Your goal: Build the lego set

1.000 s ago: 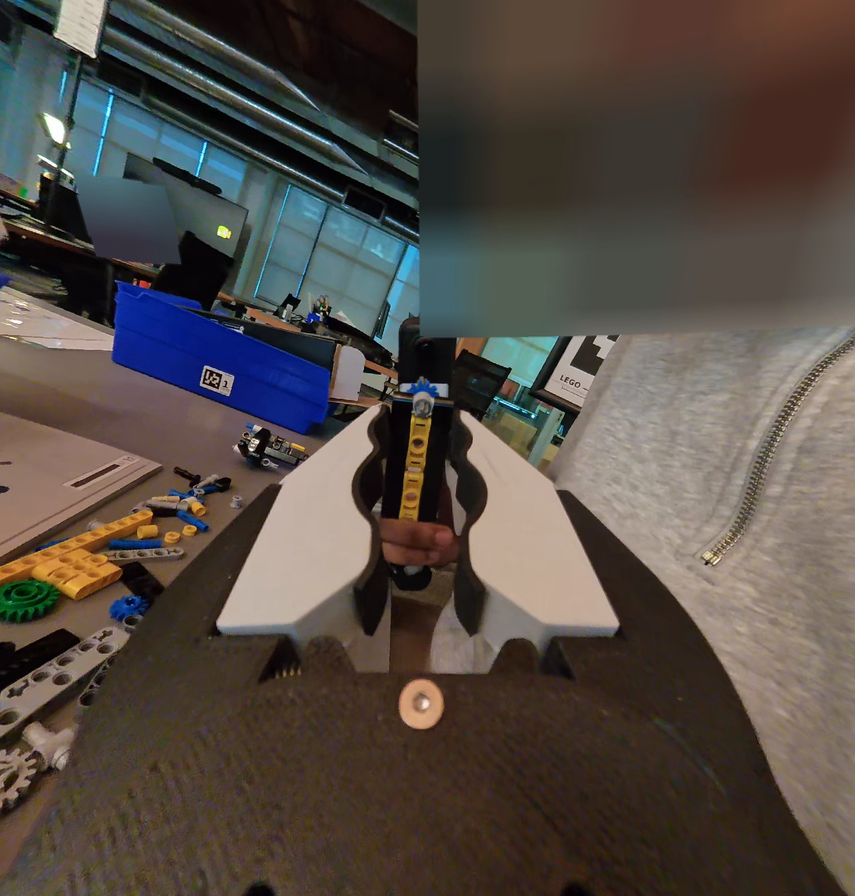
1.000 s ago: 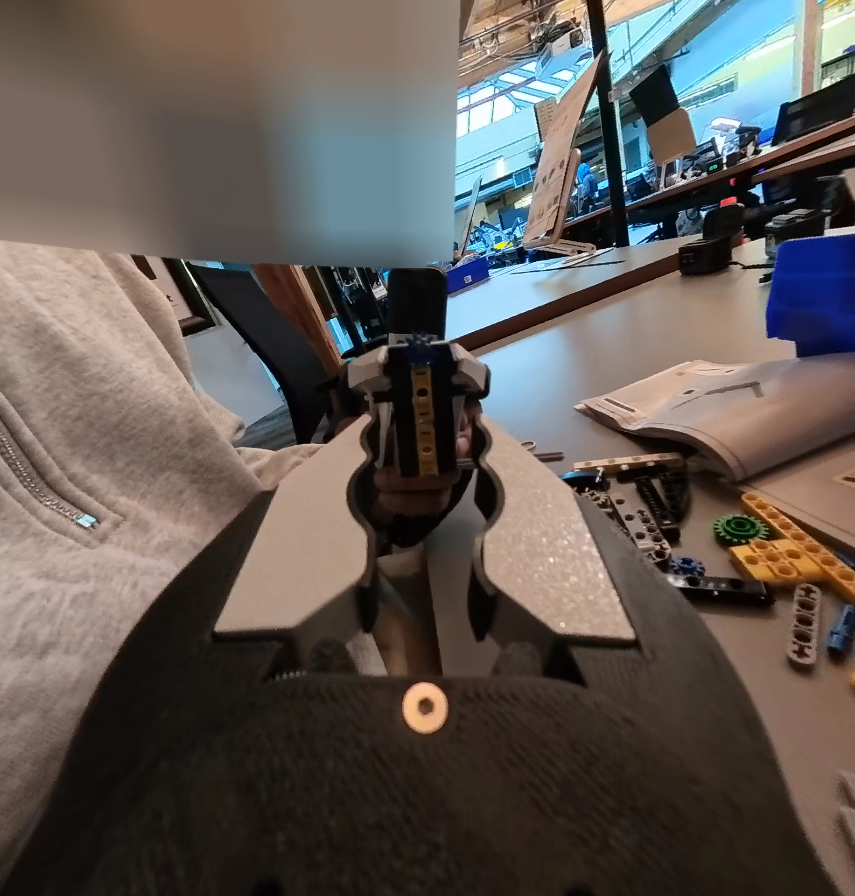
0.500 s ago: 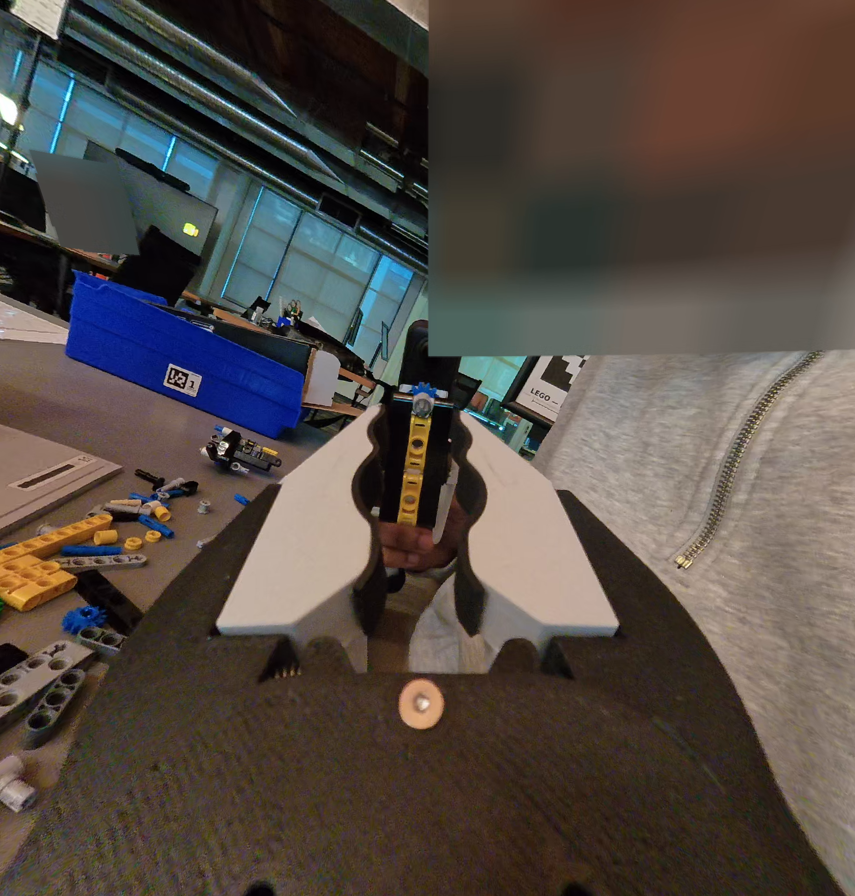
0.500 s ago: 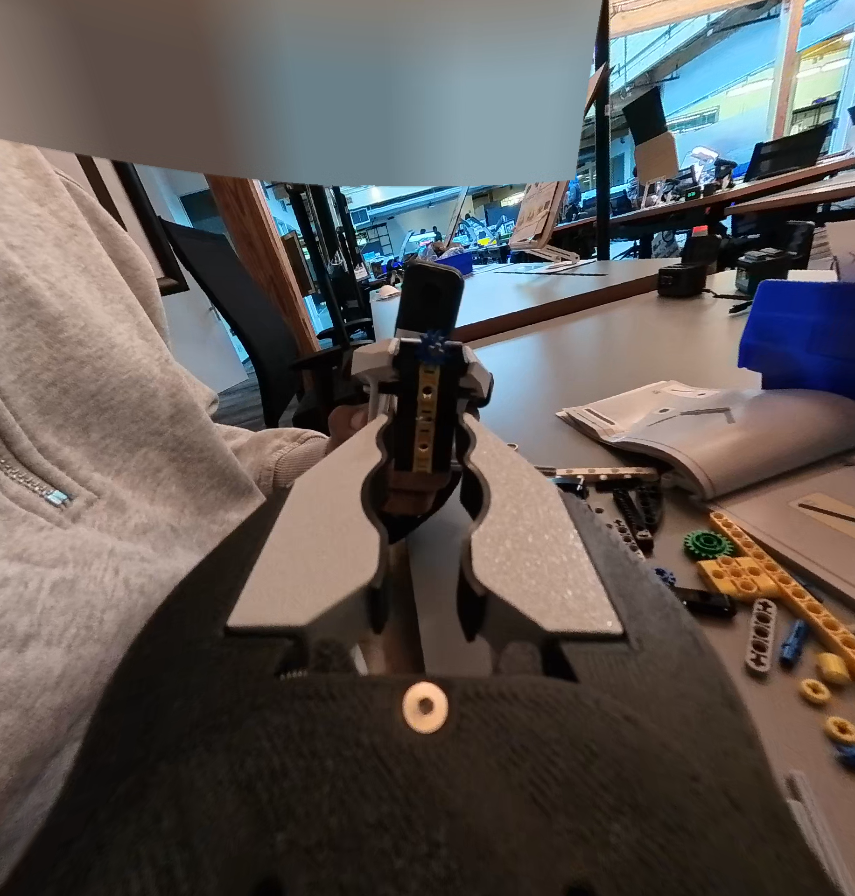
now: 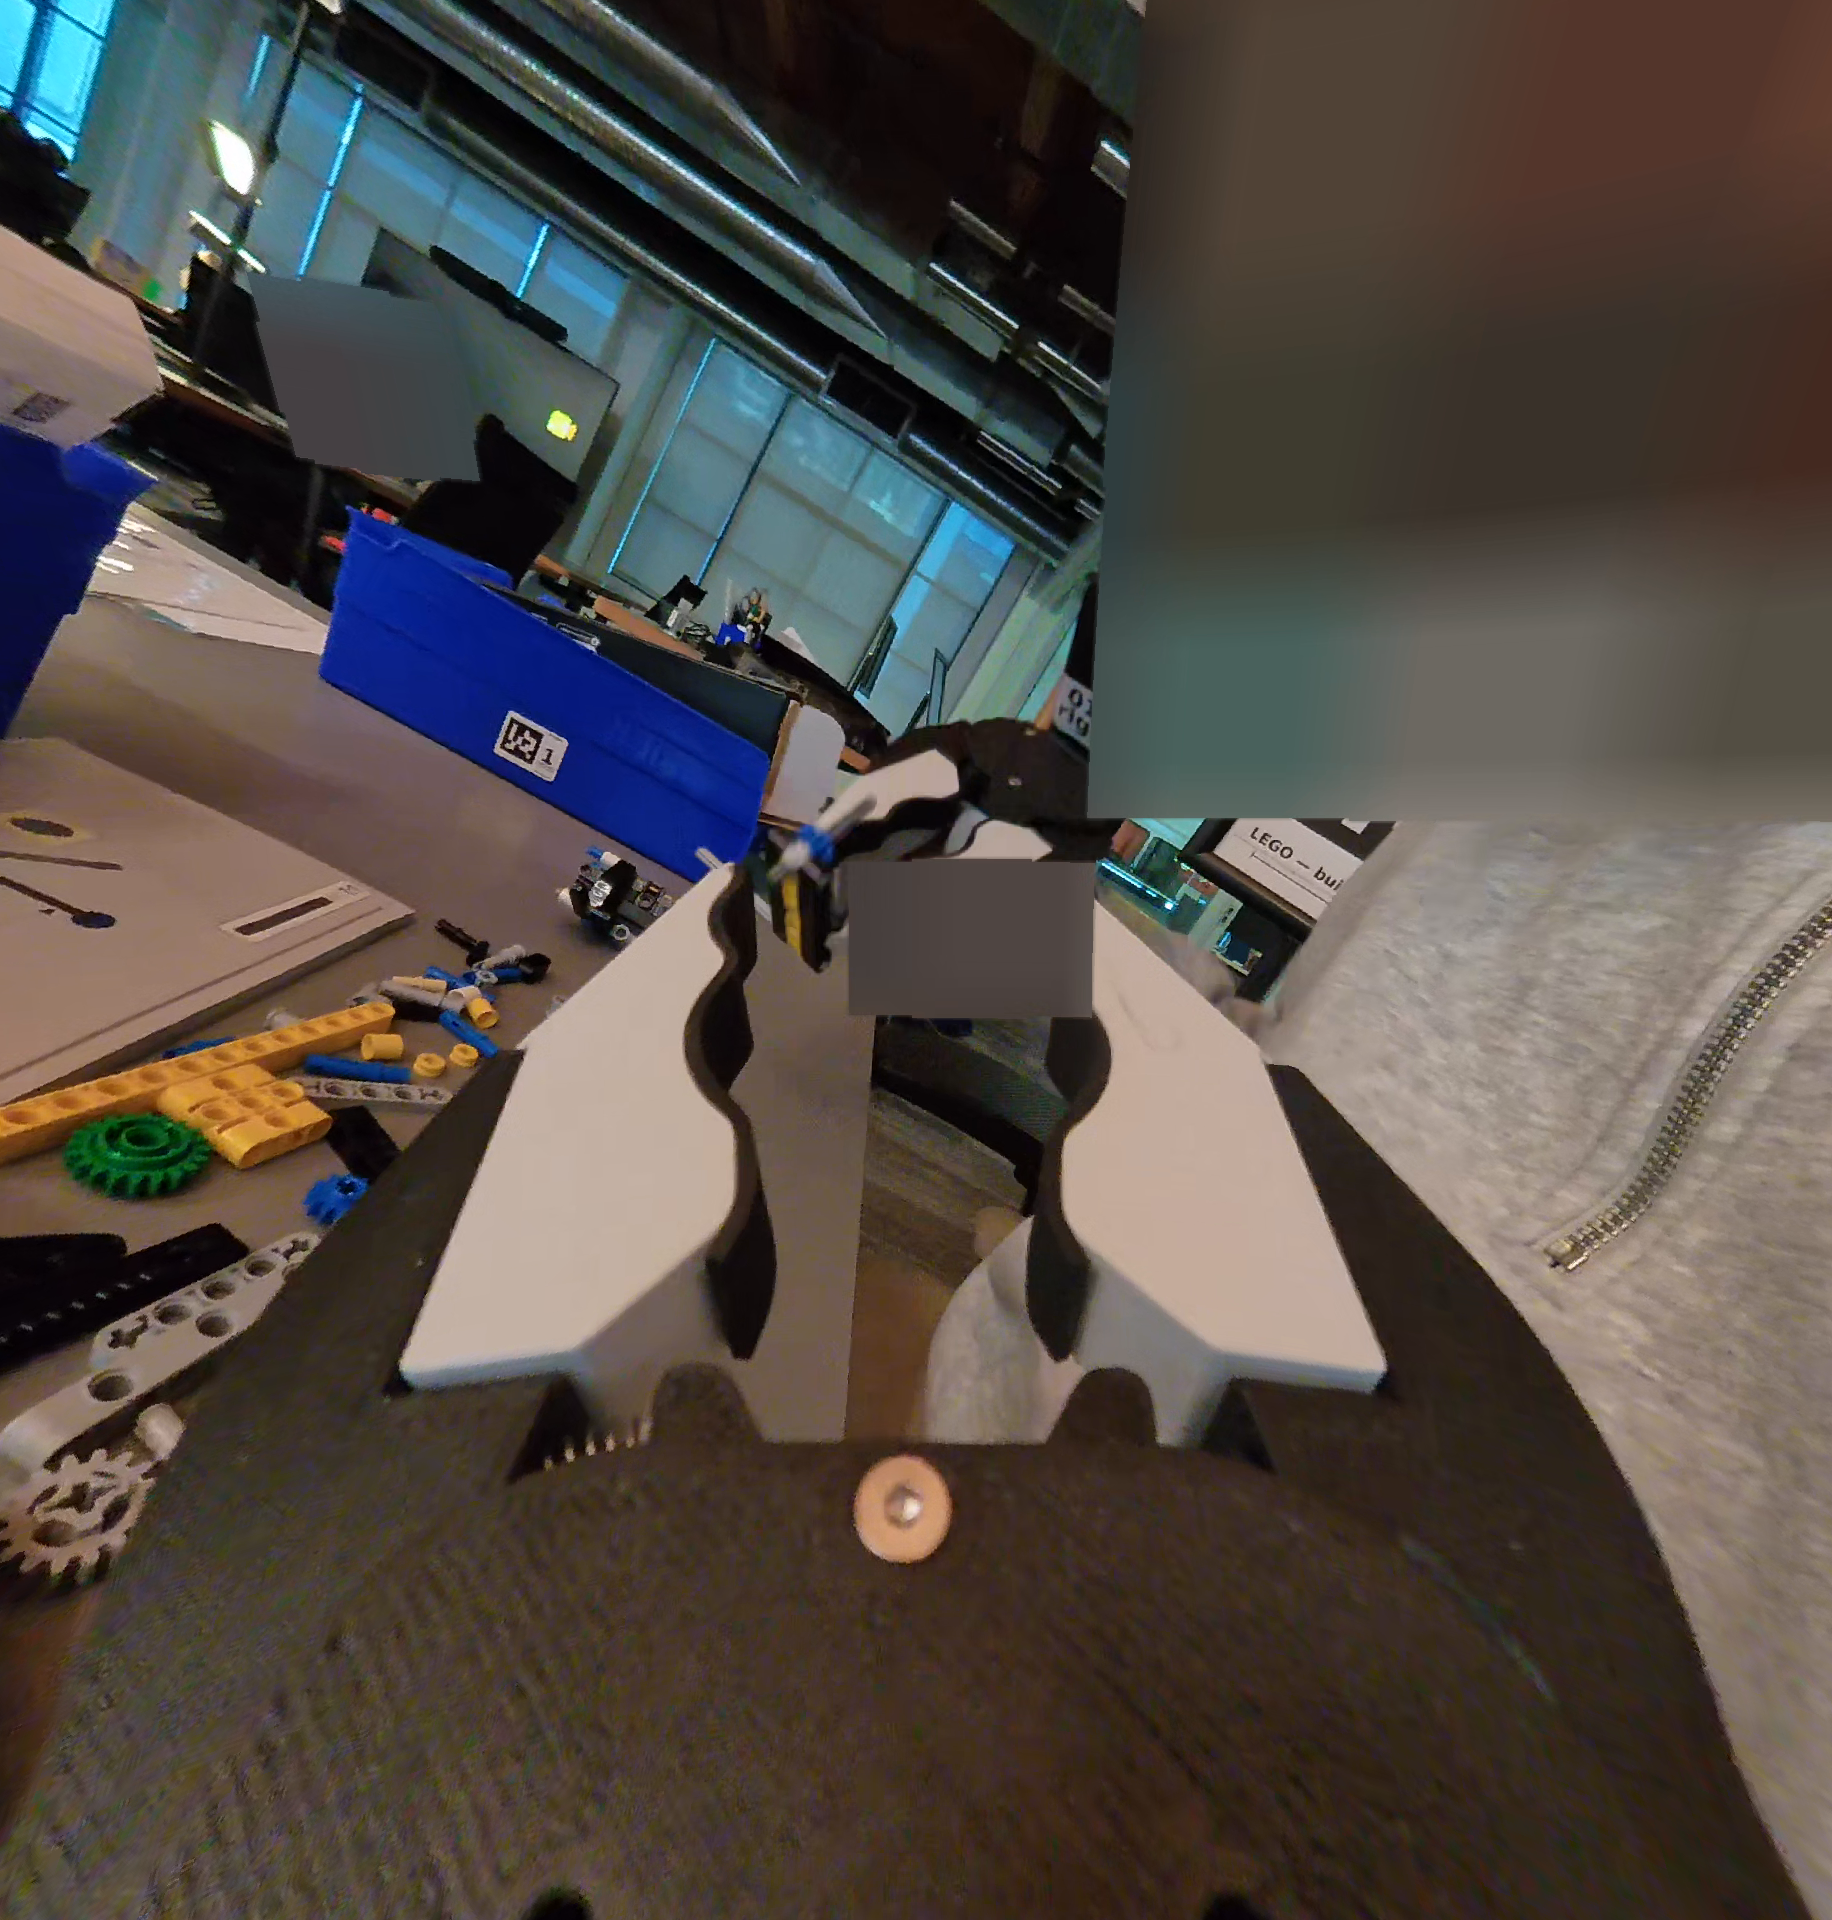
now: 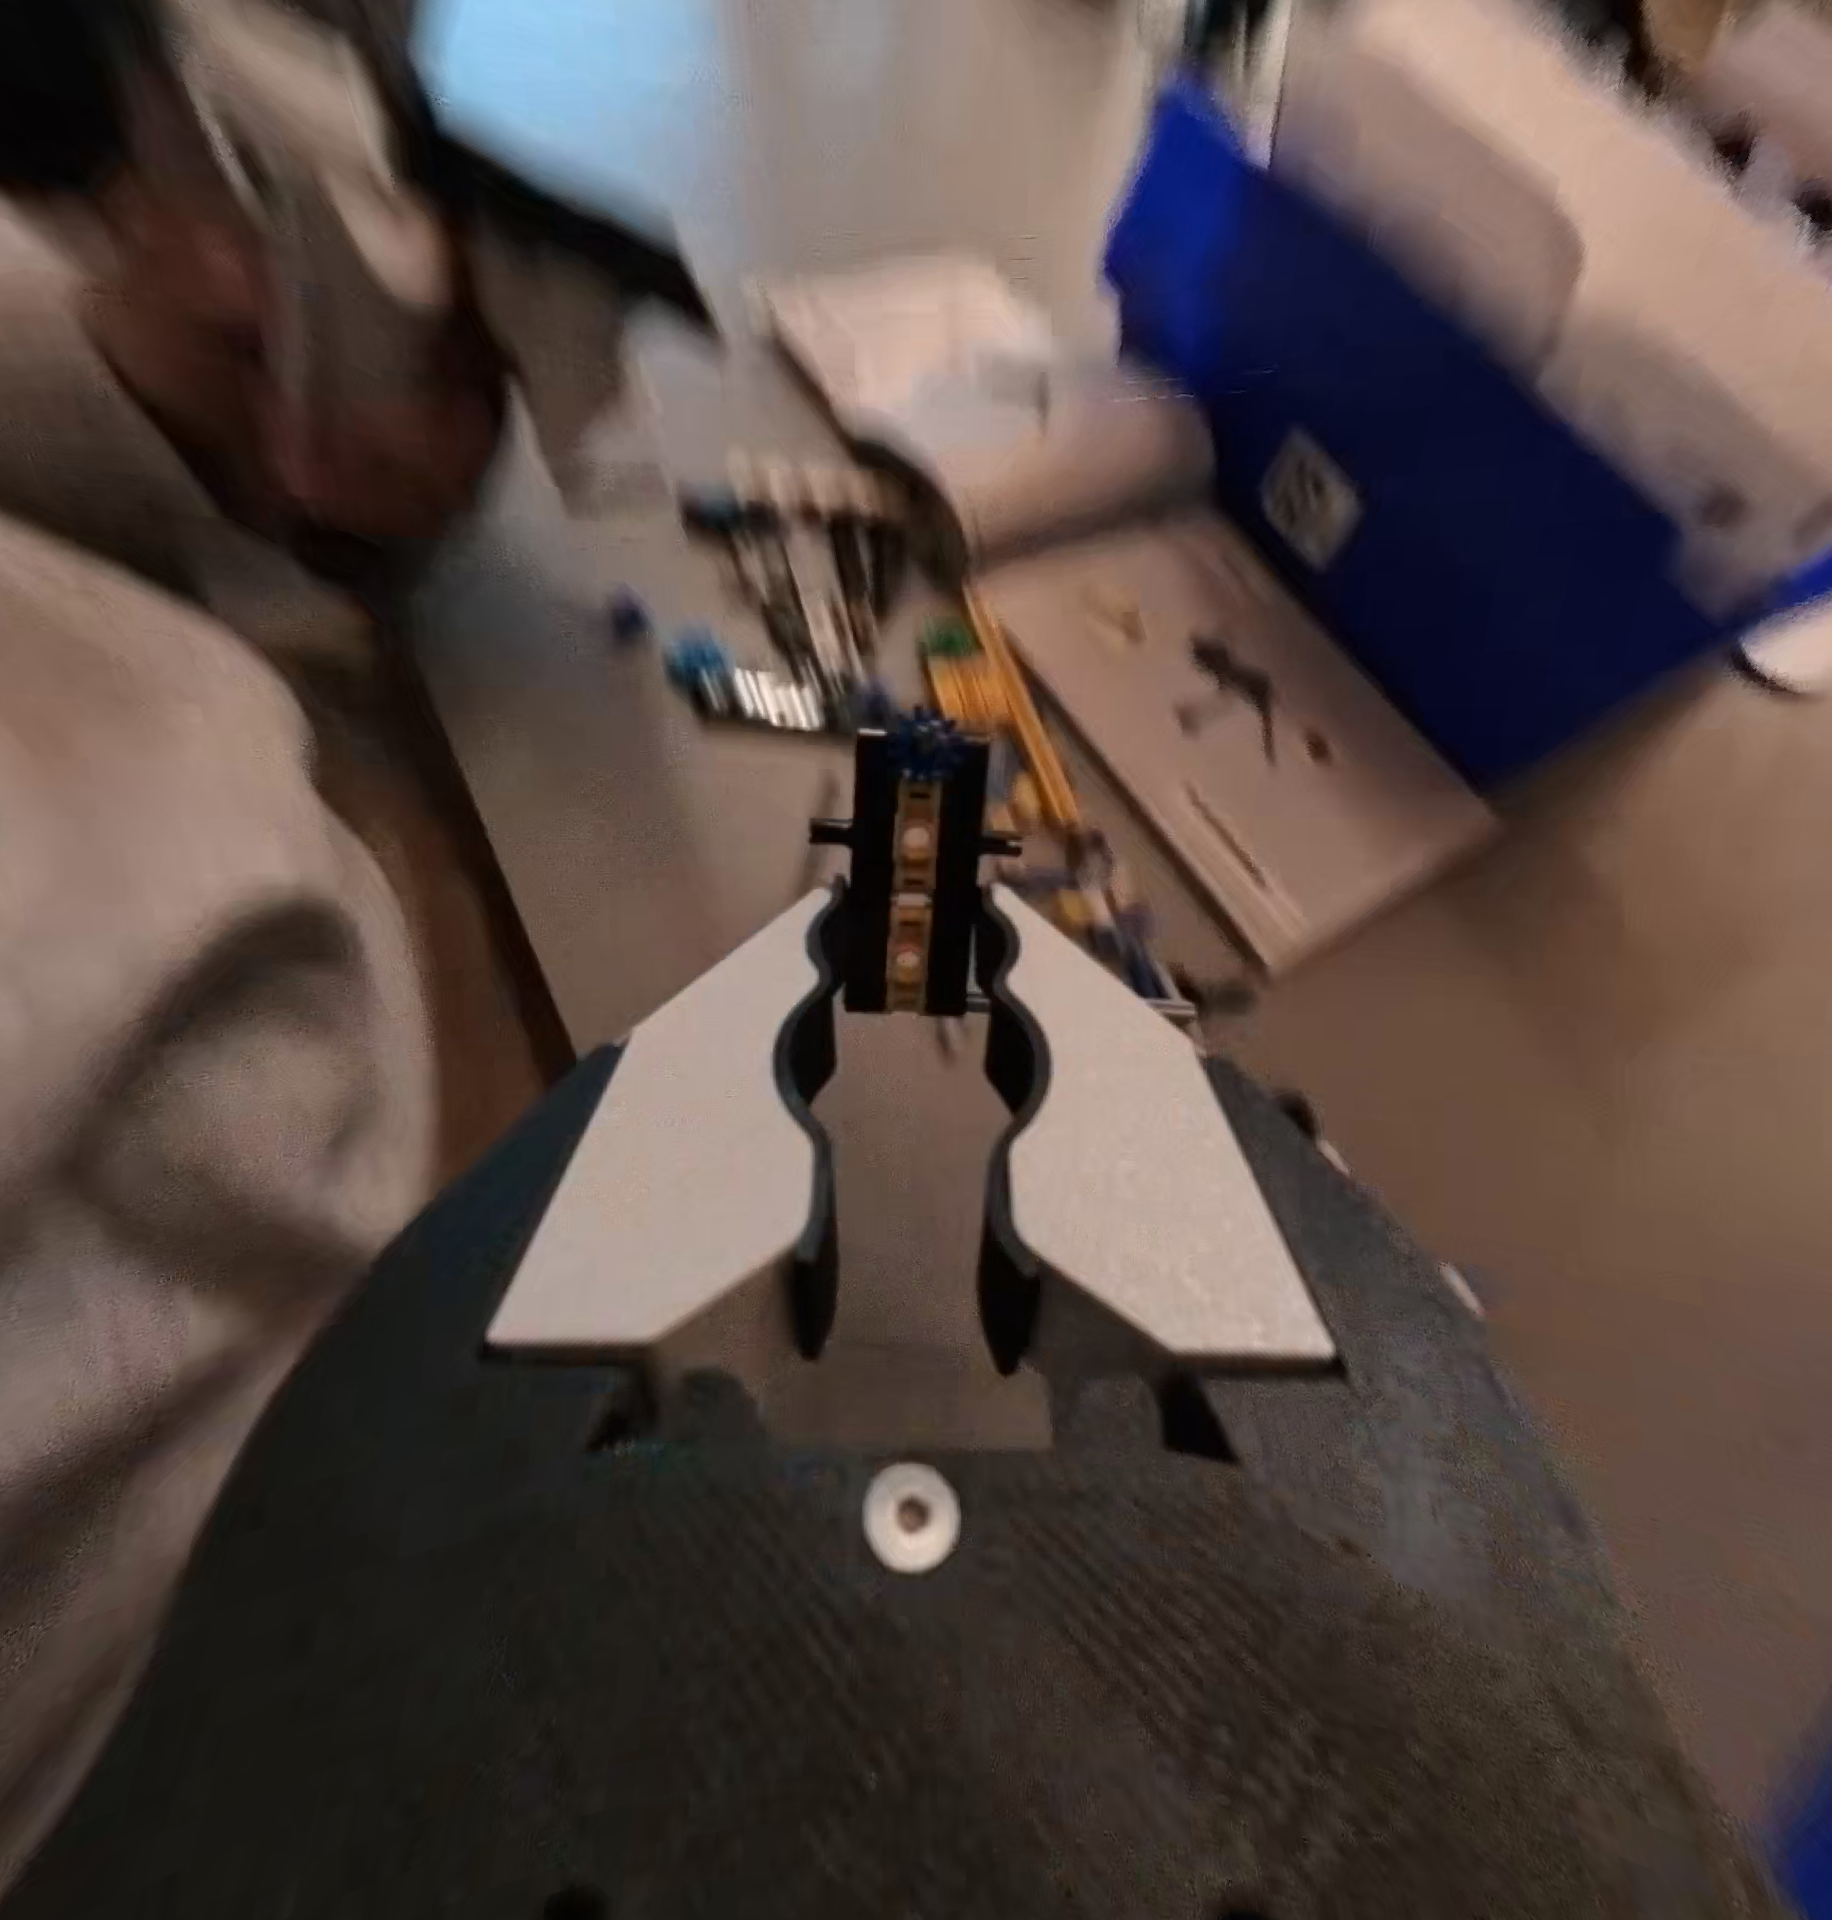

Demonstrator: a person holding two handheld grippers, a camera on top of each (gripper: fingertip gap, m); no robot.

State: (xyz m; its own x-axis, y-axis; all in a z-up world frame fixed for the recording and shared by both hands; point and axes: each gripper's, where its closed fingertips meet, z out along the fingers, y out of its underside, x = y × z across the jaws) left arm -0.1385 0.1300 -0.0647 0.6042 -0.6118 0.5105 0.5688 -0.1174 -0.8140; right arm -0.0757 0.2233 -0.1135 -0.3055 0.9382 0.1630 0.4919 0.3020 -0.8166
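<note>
Table (image 5: 268, 727) carries the manual (image 5: 112, 914) at 10 o'clock in the left wrist view, with loose parts below it at 9 o'clock: yellow beams (image 5: 164, 1091), green gear (image 5: 138, 1151).

Left gripper (image 5: 907, 935): jaws spread wide, nothing between them.

Right gripper (image 6: 914, 935): closed on the black-and-yellow beam assembly (image 6: 917, 883), blue gear (image 6: 927, 732) at 12 o'clock. Probably held aloft for inspection. Right view badly motion-blurred.
</note>
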